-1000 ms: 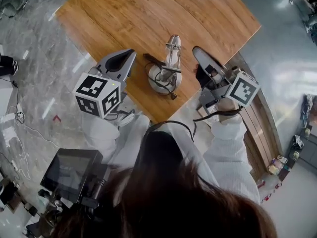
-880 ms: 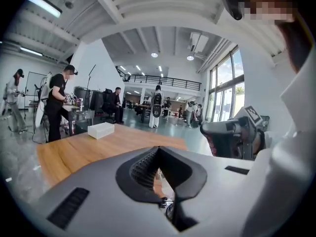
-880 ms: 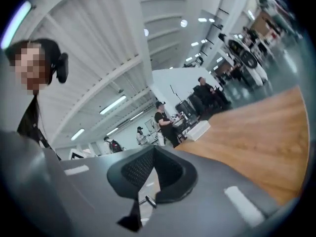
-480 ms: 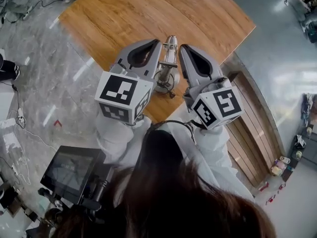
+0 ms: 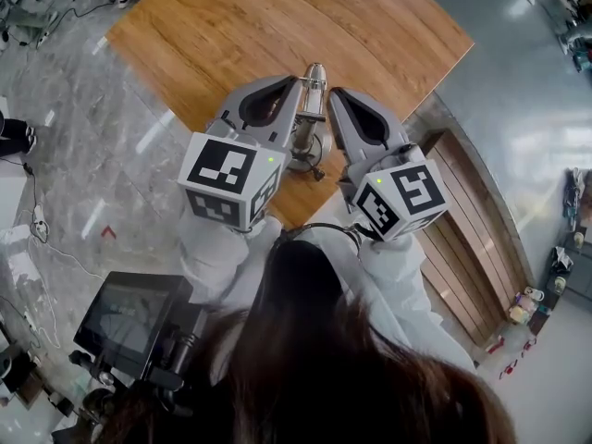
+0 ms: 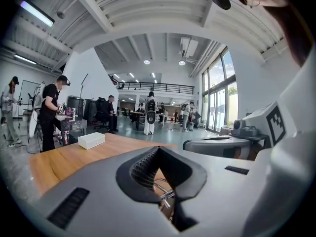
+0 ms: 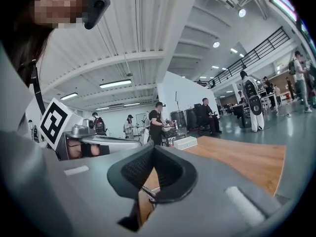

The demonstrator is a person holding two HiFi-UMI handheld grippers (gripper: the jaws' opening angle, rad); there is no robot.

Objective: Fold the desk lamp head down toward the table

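Observation:
A small metal desk lamp (image 5: pixel 314 109) stands near the front edge of the wooden table (image 5: pixel 277 26). Its round base (image 5: pixel 317 148) is partly hidden by the grippers. My left gripper (image 5: pixel 297 80) hovers just left of the lamp, and my right gripper (image 5: pixel 333 92) hovers just right of it. Both are shut with nothing between their jaws. In the left gripper view the closed tips (image 6: pixel 157 148) meet above a glimpse of the lamp's metal rods (image 6: pixel 166 195). The right gripper view shows the same closed tips (image 7: pixel 154 147) over the lamp's rods (image 7: pixel 147 192).
A white box (image 6: pixel 91 140) lies far back on the table. A monitor on a stand (image 5: pixel 134 317) is at my lower left, and a slatted wooden bench (image 5: pixel 462 239) runs along the right. Several people stand in the hall beyond, one at a bench (image 6: pixel 52 112).
Both grippers rose and drew together over the lamp from either side, and the right one rolled upright. Over the last half second they hardly moved.

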